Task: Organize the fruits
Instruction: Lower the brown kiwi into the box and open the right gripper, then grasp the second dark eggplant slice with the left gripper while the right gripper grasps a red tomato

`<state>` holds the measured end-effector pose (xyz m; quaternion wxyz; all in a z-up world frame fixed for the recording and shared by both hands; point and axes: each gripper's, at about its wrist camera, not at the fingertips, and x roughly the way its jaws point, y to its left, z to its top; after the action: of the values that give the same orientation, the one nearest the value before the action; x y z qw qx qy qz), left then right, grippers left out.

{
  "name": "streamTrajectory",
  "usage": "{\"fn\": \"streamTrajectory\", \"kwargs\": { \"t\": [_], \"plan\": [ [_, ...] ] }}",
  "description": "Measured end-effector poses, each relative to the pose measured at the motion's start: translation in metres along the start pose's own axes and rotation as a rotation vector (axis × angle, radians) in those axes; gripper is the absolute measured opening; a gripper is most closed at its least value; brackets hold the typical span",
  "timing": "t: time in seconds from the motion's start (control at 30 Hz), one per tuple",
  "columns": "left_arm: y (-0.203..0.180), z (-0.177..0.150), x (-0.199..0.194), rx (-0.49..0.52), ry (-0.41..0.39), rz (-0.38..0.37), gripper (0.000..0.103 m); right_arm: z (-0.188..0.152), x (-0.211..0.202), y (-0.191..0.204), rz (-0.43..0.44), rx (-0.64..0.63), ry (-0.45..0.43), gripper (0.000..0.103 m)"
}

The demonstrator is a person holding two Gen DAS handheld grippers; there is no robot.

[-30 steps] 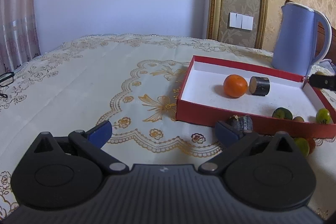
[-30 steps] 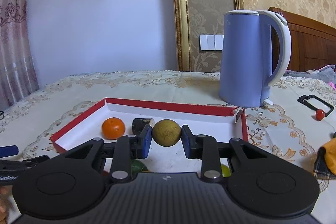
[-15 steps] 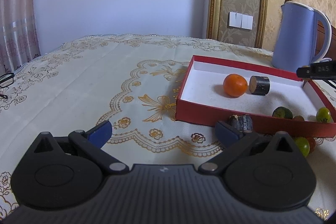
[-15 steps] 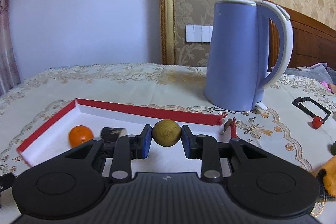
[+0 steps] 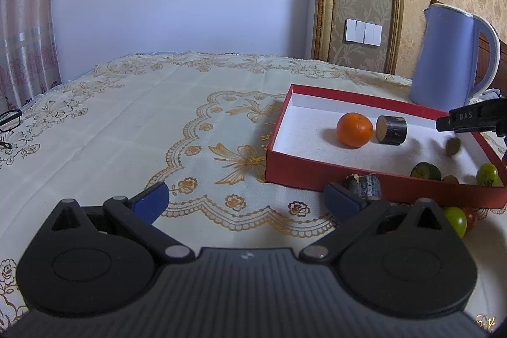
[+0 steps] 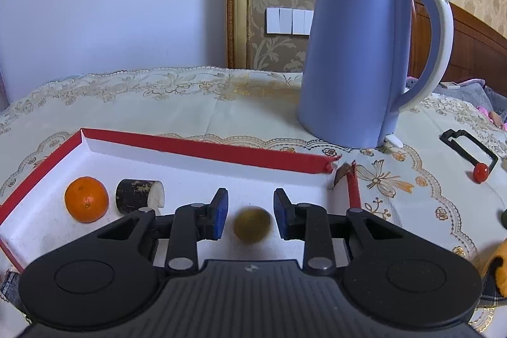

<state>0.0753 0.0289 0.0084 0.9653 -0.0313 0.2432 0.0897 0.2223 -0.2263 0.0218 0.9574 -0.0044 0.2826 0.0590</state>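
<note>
A red box [image 5: 317,176] [image 6: 202,148] with a white floor holds an orange [image 5: 354,129] [image 6: 85,199], a dark cut cylinder [image 5: 391,130] [image 6: 139,195] and small green fruits [image 5: 488,174]. My right gripper [image 6: 251,209] hangs over the box's right half, its jaws a fruit's width apart. A brownish-green round fruit [image 6: 252,225] [image 5: 453,146] shows blurred just below its pads, free of them, over the box floor. My left gripper [image 5: 247,200] stands wide open over the tablecloth, left of the box, with nothing between its fingers.
A blue kettle [image 6: 364,62] [image 5: 443,59] stands behind the box's far right corner. In front of the box lie a dark bark piece [image 5: 362,184] and a green fruit [image 5: 454,220]. A black clip with a red ball [image 6: 480,171] lies at the right; glasses [image 5: 9,119] at the far left.
My right gripper moved right and forward over the box, closer to the kettle. The round fruit it held has left the pads and dropped below them. The left gripper stayed still.
</note>
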Motion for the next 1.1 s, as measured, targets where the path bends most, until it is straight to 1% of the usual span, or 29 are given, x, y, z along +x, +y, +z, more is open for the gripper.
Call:
{"fn": "streamTrajectory", "kwargs": {
  "t": [0.17,0.3,0.47,0.57,0.63,0.7,0.73,0.77,0.8,0.87,0.93,1.0,1.1],
  "plan": [
    [0.001,0.0,0.0,-0.005,0.004,-0.003,0.103,0.001,-0.002,0.0,-0.004,0.004,-0.006,0.03],
    [0.002,0.0,0.0,-0.01,0.004,-0.005,0.103,-0.002,-0.02,-0.001,0.002,0.005,-0.036,0.03],
    [0.003,0.0,0.0,-0.018,0.001,-0.004,0.103,-0.013,-0.065,0.002,0.041,-0.002,-0.124,0.03],
    [0.002,0.0,-0.001,-0.013,-0.003,-0.005,0.103,-0.03,-0.1,0.004,0.072,0.01,-0.18,0.031],
    [0.0,-0.001,-0.003,0.001,-0.013,-0.024,0.103,-0.043,-0.119,0.006,0.087,0.012,-0.209,0.033],
    [-0.003,-0.001,-0.007,0.022,-0.03,-0.042,0.103,-0.056,-0.137,0.007,0.09,0.019,-0.242,0.042],
    [-0.005,0.0,-0.008,0.031,-0.034,-0.061,0.103,-0.063,-0.146,0.008,0.085,0.027,-0.264,0.045],
    [-0.006,0.0,-0.01,0.035,-0.035,-0.077,0.103,-0.068,-0.152,0.008,0.076,0.033,-0.281,0.052],
    [-0.008,0.002,-0.011,0.041,-0.034,-0.093,0.103,-0.075,-0.158,0.009,0.058,0.042,-0.298,0.055],
    [-0.015,0.005,-0.016,0.067,-0.046,-0.122,0.103,-0.085,-0.163,0.01,0.04,0.048,-0.303,0.056],
    [-0.024,0.009,-0.022,0.101,-0.059,-0.142,0.103,-0.094,-0.162,0.013,0.041,0.046,-0.286,0.056],
    [-0.034,0.011,-0.023,0.131,-0.063,-0.147,0.103,-0.099,-0.159,0.013,0.054,0.05,-0.271,0.056],
    [-0.049,0.011,-0.02,0.186,-0.052,-0.136,0.103,-0.102,-0.156,0.011,0.059,0.055,-0.257,0.056]
  ]
}}
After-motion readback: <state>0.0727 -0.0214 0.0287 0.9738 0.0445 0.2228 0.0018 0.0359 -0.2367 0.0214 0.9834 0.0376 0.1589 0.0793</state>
